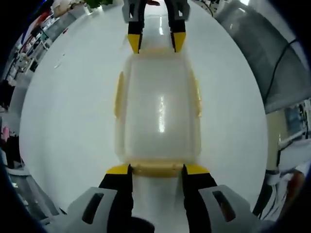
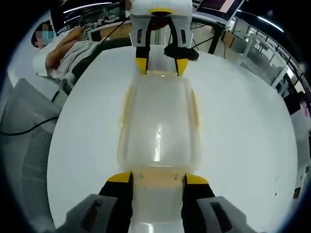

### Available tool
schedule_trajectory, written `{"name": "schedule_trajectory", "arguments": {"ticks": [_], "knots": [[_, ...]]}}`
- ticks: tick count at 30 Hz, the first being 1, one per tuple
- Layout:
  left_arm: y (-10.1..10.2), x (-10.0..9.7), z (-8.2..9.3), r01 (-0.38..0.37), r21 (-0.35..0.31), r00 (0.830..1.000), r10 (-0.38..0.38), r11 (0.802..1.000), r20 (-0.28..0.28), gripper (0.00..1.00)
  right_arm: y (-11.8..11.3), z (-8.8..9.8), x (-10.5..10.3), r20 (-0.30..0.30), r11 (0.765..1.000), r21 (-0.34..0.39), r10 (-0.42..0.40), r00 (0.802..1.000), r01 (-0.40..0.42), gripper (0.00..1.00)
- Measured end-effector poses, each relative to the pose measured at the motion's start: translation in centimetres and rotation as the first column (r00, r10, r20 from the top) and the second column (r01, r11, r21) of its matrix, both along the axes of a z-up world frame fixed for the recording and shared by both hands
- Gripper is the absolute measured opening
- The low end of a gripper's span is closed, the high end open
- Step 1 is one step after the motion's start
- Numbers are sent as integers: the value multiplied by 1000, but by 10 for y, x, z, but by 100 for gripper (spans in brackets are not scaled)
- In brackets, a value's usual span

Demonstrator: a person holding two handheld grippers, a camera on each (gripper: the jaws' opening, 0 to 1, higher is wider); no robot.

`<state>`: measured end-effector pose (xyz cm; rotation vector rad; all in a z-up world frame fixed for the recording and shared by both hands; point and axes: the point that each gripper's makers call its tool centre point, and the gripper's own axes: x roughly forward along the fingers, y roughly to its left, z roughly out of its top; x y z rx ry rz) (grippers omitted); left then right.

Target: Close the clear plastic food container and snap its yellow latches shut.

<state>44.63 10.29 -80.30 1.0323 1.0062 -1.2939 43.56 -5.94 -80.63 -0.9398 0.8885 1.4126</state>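
Left gripper [image 1: 157, 169]: jaws parted, yellow tips flanking the near end latch [image 1: 156, 168] of the container; no firm grip visible.
Right gripper [image 2: 158, 178]: jaws parted likewise, tips either side of the opposite end latch [image 2: 159, 176]; seen across the container in the left gripper view [image 1: 157, 41].
Container [image 1: 158, 109]: clear plastic, lid resting on top, lying lengthwise between the two grippers on the white table [image 1: 63, 121].
Side latches [image 1: 118, 94]: yellow, along both long edges.
Background: seated person [image 2: 63, 51] beyond the table.
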Motion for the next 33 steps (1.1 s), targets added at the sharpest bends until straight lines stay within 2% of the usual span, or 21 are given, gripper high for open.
{"name": "schedule_trajectory", "arguments": {"ticks": [7, 10, 18, 20, 22, 25, 30, 33], "knots": [[0, -2, -1, -16, 22, 1000, 16, 1000, 6, 39, -1, 1, 0, -6, 998, -49, 25, 1000, -26, 35], [1, -2, 0, -48, 11, 999, 48, 999, 16, 38, -1, 1, 0, -4, 999, -43, 17, 1000, -17, 35], [1, -2, 2, -74, 8, 995, 73, 997, 65, 37, -1, 1, 1, 4, 1000, -27, -6, 1000, 6, 34], [0, -4, 2, -80, 19, 995, 78, 997, 58, 37, -1, 1, 1, 8, 1000, -26, -4, 1000, 4, 34], [1, -4, 2, -84, 24, 995, 82, 996, 62, 37, 0, 2, 3, 40, 1000, -24, 13, 999, -12, 34], [2, -6, 2, -94, 19, 994, 92, 995, 55, 37, 0, 4, 0, 26, 1000, -9, 4, 1000, -4, 34], [6, -12, 3, -109, 37, 993, 107, 993, 48, 37, 4, 12, -2, 38, 1000, 4, 25, 999, -25, 34], [6, -12, 7, -110, 26, 993, 109, 994, 56, 37, 4, 12, -1, 40, 1000, 3, 25, 999, -26, 34]]}}
